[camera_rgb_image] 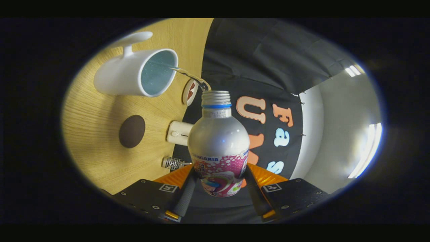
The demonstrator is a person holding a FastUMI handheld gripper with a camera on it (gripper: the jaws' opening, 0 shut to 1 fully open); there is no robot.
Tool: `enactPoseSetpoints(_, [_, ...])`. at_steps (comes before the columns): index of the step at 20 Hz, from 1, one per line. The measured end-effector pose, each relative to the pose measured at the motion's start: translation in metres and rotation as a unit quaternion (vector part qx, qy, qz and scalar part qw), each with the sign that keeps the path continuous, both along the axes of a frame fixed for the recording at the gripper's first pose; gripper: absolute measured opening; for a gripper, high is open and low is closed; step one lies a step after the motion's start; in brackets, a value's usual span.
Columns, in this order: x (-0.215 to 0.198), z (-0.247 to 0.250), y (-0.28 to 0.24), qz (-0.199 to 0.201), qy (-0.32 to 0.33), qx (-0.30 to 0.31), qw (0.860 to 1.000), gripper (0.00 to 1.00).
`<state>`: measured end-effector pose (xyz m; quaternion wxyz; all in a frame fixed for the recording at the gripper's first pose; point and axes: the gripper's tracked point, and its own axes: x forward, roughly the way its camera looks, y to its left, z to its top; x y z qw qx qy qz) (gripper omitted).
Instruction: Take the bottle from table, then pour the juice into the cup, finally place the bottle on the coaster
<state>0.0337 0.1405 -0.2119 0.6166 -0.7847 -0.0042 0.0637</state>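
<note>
Bottle (218, 141), silver, uncapped, pink label reading "SANGARIA", clamped at its lower body between both fingers of gripper (219, 188). Tilted, stream of liquid running from mouth into white mug (134, 75) on wooden table (97, 158). Dark round coaster (132, 131) just beside mug.

The hand-held gripper (218, 181) is rolled hard sideways, both fingers (185, 195) pressed against the bottle (218, 141) between them.

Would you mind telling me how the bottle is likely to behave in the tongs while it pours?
The bottle looks like smooth metal, so probably stiff but slippery. The tongs grip it low, near its base, so it may pivot. Liquid streams into the cup, so it likely grows lighter.
</note>
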Motion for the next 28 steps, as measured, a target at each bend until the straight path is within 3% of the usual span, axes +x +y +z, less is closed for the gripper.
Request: enactPoseSetpoints(28, [0.005,0.022,0.004,0.036,-0.052,-0.062,0.996,0.76])
